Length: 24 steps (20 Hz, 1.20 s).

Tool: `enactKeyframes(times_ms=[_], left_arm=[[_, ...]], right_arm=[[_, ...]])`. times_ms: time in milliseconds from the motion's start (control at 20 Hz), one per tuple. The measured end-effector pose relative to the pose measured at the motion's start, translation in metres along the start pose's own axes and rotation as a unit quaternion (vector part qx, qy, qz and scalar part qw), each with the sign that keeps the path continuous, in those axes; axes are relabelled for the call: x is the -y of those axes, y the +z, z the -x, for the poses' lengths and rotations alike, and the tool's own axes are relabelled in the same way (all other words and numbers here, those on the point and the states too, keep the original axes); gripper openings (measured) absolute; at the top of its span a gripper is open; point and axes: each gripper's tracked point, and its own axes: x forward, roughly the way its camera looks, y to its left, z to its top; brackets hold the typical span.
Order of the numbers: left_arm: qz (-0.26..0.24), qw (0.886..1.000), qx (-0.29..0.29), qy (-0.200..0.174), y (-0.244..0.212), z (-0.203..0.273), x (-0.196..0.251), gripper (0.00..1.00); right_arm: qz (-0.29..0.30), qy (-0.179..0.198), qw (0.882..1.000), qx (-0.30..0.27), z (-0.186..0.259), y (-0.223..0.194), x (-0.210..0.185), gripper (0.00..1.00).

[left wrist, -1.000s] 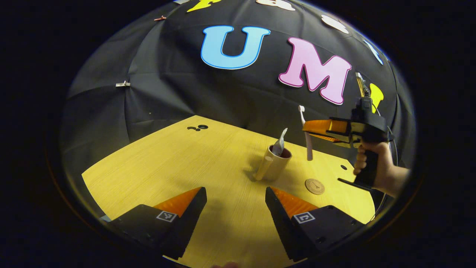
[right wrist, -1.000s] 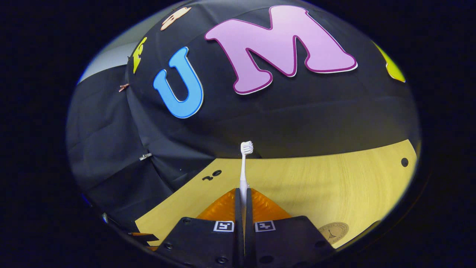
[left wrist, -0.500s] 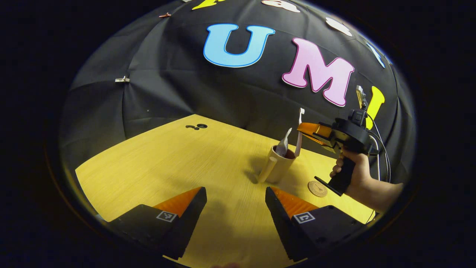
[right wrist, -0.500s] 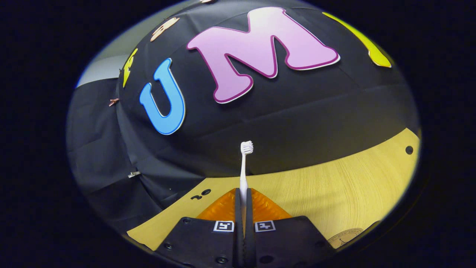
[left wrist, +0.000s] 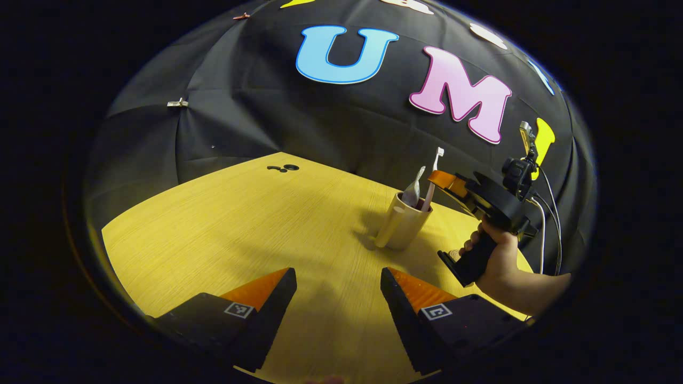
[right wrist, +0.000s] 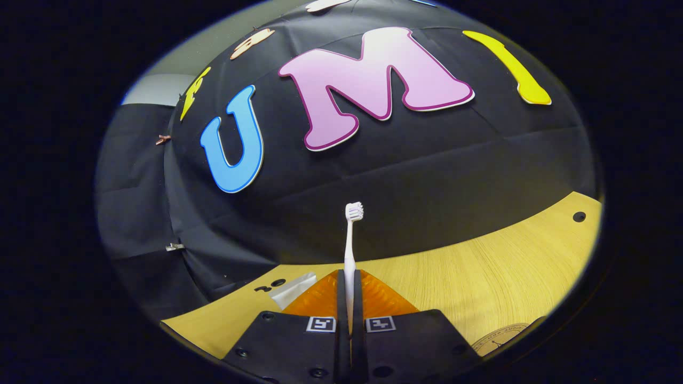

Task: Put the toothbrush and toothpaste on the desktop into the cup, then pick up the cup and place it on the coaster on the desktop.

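Observation:
A beige cup (left wrist: 401,228) with a handle stands on the yellow desktop (left wrist: 240,229), with the grey toothpaste tube (left wrist: 415,186) upright inside it. My right gripper (left wrist: 435,179) is at the cup's right rim, shut on the white toothbrush (left wrist: 433,176), whose lower end dips into the cup's mouth. In the right gripper view the toothbrush (right wrist: 349,240) rises bristles-up from between the shut fingers of my right gripper (right wrist: 349,282), and the toothpaste's (right wrist: 291,288) top peeks out at the left. My left gripper (left wrist: 339,298) is open and holds nothing, low over the desk in front of the cup.
The round brown coaster (right wrist: 499,338) lies on the desk at the lower right of the right gripper view. In the left gripper view a hand (left wrist: 496,261) holds the right gripper's handle. Small holes (left wrist: 285,168) mark the desk's far left part, and another hole (right wrist: 579,216) sits near its right edge.
The right gripper has carried the toothbrush left to the cup and lowered its handle end into the cup's mouth. The left gripper stays open in place.

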Motion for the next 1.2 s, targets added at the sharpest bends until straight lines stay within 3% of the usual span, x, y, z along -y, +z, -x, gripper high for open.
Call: enactKeyframes(times_ms=[250, 300, 350, 400, 450, 600, 900, 1100, 1200], left_arm=[[-0.006, 1.000, -0.005, 0.001, -0.003, -0.008, 0.004, 0.98], [-0.008, 1.000, -0.006, 0.000, -0.004, -0.010, 0.007, 0.98], [-0.010, 1.000, -0.009, -0.003, -0.002, -0.012, 0.011, 0.98], [-0.013, 1.000, -0.011, -0.008, -0.002, -0.013, 0.015, 0.98], [-0.018, 1.000, -0.012, -0.013, 0.002, -0.014, 0.018, 0.98], [-0.045, 0.998, -0.015, -0.036, 0.014, -0.021, 0.031, 0.98], [-0.102, 0.990, -0.043, -0.084, 0.036, -0.045, 0.052, 0.98], [-0.174, 0.973, -0.090, -0.126, 0.041, -0.065, 0.067, 0.98], [-0.214, 0.957, -0.130, -0.147, 0.040, -0.079, 0.069, 0.98]], right_arm=[[0.047, 0.021, 0.999, -0.005, 0.012, -0.009, -0.009, 0.07], [0.049, 0.019, 0.999, -0.014, 0.016, -0.012, -0.007, 0.24], [0.050, 0.015, 0.998, -0.025, 0.020, -0.016, -0.003, 0.13], [0.049, 0.007, 0.998, -0.032, 0.028, -0.016, 0.004, 0.29], [0.043, 0.002, 0.999, -0.033, 0.038, -0.013, 0.013, 0.38], [0.032, -0.030, 0.998, -0.041, 0.064, -0.001, 0.048, 0.98], [0.052, -0.092, 0.992, -0.062, 0.117, 0.024, 0.121, 0.98], [0.056, -0.135, 0.987, -0.072, 0.150, 0.039, 0.166, 0.98], [0.049, -0.158, 0.983, -0.074, 0.165, 0.047, 0.185, 0.98]])
